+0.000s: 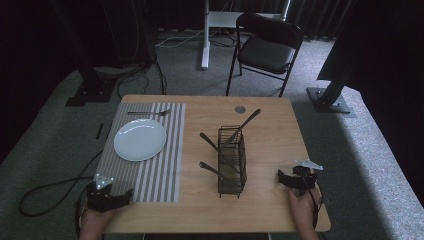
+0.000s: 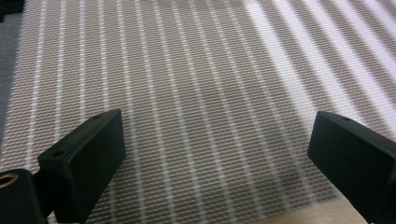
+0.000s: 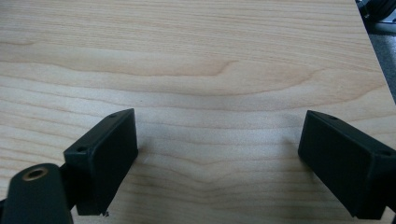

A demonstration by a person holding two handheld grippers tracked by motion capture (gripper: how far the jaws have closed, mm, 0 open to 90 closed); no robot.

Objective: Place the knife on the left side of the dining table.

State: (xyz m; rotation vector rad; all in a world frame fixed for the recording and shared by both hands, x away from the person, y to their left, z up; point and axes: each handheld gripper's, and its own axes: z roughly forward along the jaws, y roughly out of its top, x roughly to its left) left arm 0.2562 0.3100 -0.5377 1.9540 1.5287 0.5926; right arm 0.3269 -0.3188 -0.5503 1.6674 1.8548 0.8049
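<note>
— Where are the utensils sitting?
— In the wire caddy (image 1: 232, 161), handles leaning up and left, probably spoons. Your right gripper (image 1: 286, 179) is resting nearer, jaws spread wide and empty; your left gripper (image 1: 122, 198) is idling wide over the striped placemat (image 1: 165, 165).

The high view is dim overall; the top corners sink into near black around the curtains, and only the wooden table (image 1: 270, 125) and the white plate (image 1: 140, 139) catch soft light. The plate glows pale without hard glare. The wire cutlery rack (image 1: 232, 160) throws a faint shadow to its lower side. Detail is soft and a little grainy.

In the left gripper view, the striped placemat (image 2: 187, 93) washes out bright toward the upper right and darkens lower left; the stripes blur up there.

In the right gripper view, lighting is even and the wood grain is crisp; the black jaws cast soft shadows at the bottom.
</note>
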